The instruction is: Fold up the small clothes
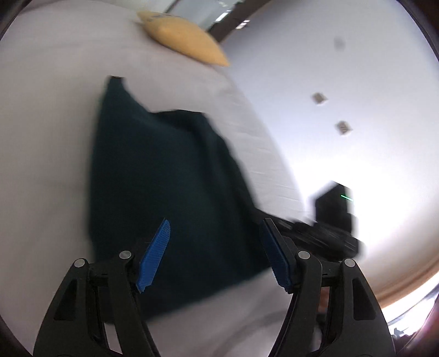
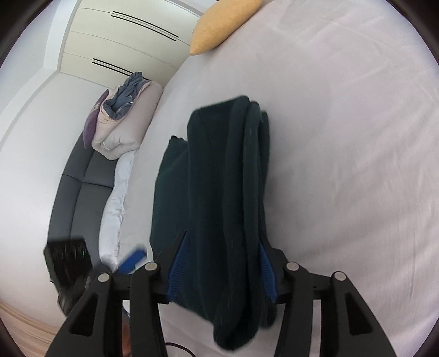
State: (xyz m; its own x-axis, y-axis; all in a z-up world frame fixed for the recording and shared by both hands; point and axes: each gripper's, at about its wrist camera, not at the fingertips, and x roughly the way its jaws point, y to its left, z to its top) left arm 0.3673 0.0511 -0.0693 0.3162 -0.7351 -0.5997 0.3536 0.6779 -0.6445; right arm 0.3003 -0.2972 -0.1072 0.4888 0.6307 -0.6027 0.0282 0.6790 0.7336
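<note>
A dark teal garment (image 1: 164,170) lies on the white bed (image 1: 49,123), folded into a thick bundle. My left gripper (image 1: 216,223) hovers over its near edge, open, with nothing touching its blue pads (image 1: 155,255). In the right wrist view the same garment (image 2: 219,164) shows stacked folds along its right side, and its near end runs between the fingers of my right gripper (image 2: 222,239). That gripper's jaws stand apart and the cloth sits loosely between them. The left gripper's blue pad (image 2: 131,259) shows, blurred, at the lower left of that view.
A yellow pillow (image 2: 219,24) lies at the far end of the bed (image 2: 343,137). A rolled duvet bundle (image 2: 126,118) rests on a dark bench (image 2: 79,192) beside the bed, with white bedding (image 2: 115,208) along the edge. Pale wardrobe doors (image 2: 123,41) stand behind.
</note>
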